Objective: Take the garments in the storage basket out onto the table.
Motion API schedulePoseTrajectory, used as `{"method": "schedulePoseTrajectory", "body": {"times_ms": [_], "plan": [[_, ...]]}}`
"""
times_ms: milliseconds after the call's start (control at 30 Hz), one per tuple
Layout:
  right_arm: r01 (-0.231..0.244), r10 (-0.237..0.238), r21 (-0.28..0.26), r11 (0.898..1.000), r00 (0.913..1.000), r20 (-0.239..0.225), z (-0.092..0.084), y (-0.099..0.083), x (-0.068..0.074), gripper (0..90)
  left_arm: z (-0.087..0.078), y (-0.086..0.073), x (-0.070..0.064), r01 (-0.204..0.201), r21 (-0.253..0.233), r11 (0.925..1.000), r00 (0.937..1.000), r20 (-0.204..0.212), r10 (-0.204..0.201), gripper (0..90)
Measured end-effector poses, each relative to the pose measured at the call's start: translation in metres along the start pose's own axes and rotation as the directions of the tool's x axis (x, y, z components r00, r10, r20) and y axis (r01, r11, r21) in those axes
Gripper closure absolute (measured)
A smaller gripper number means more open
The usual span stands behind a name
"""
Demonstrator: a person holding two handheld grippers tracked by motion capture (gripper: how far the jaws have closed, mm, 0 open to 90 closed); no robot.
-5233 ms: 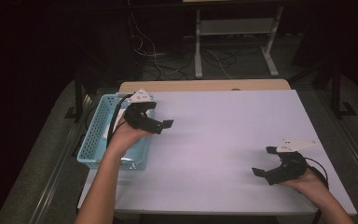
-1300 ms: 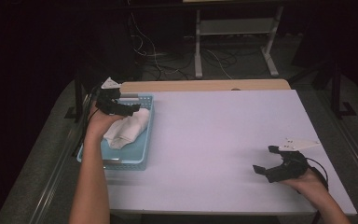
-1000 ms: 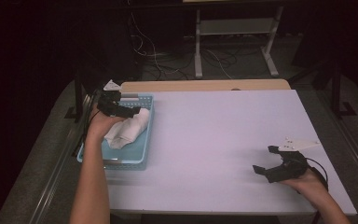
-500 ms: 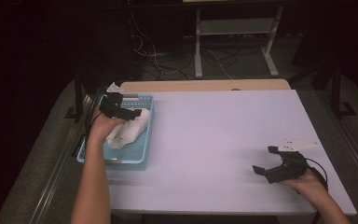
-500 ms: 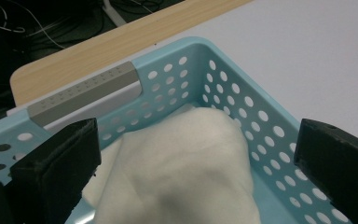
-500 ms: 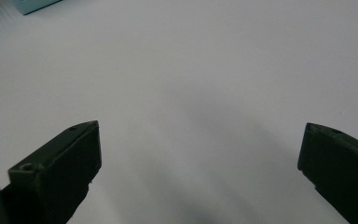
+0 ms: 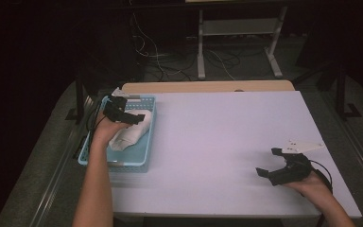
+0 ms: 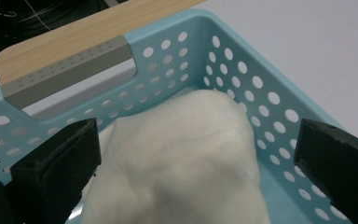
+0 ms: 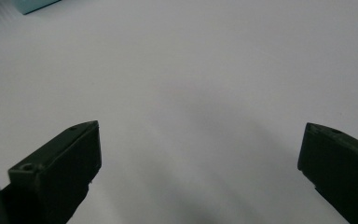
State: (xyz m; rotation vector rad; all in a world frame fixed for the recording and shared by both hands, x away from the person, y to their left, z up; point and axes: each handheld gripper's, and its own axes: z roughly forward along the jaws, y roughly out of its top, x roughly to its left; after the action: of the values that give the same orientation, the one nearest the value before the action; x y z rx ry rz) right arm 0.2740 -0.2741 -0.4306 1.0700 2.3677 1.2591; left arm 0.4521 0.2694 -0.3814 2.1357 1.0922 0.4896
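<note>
Left gripper [image 7: 131, 115] hangs over the light-blue perforated plastic basket [image 7: 144, 153] at the left edge of the pale lilac worktop [image 7: 217, 142]; its fingers [image 8: 56, 163] are spread wide and hold nothing. In the left gripper view, the soft white rolled cloth bundle [image 8: 182, 158] lies directly between and below the two fingers, apart from both, resting on the basket floor. The basket's perforated walls [image 8: 242, 88] rise beyond and to the right of the fingers, and a grey ribbed handle strip [image 8: 67, 70] sits on the far rim, ahead of the left finger. Behind that strip runs a light wooden board edge [image 8: 93, 28]. From the high view the bundle [image 7: 128, 135] lies lengthwise in the basket, its far end under the fingertips, its near end towards the person's left hand [image 7: 105, 132]. Right gripper [image 7: 270, 163] rests low at the near right part of the worktop, well apart from the basket, held by the right hand [image 7: 312, 182]; its fingers [image 9: 60, 163] are also wide apart and empty, with bare worktop between and ahead of them. A corner of the blue basket [image 9: 35, 5] shows far beyond the left finger in the right gripper view.
</note>
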Motion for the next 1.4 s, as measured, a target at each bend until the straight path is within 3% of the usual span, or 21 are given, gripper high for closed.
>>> {"method": "schedulePoseTrajectory", "body": {"times_ms": [533, 1033, 1400], "plan": [[0.003, -0.003, 0.005, 1.0, 1.0, -0.003, 0.0, 0.0, 0.001, 0.0, 0.016, -0.007, 0.001, 0.005, 0.062, 0.9981, 1.0, 0.007, -0.006, 0.3], [0.004, -0.004, 0.012, 1.0, 1.0, -0.006, 0.001, -0.001, 0.0, 0.0, 0.03, -0.013, 0.001, 0.004, 0.138, 0.9904, 1.0, -0.002, -0.004, 0.2], [0.002, -0.002, 0.016, 1.0, 1.0, -0.006, 0.002, -0.001, 0.0, 0.0, 0.038, -0.02, 0.001, 0.003, 0.161, 0.9869, 1.0, 0.003, -0.004, 0.0]]}}
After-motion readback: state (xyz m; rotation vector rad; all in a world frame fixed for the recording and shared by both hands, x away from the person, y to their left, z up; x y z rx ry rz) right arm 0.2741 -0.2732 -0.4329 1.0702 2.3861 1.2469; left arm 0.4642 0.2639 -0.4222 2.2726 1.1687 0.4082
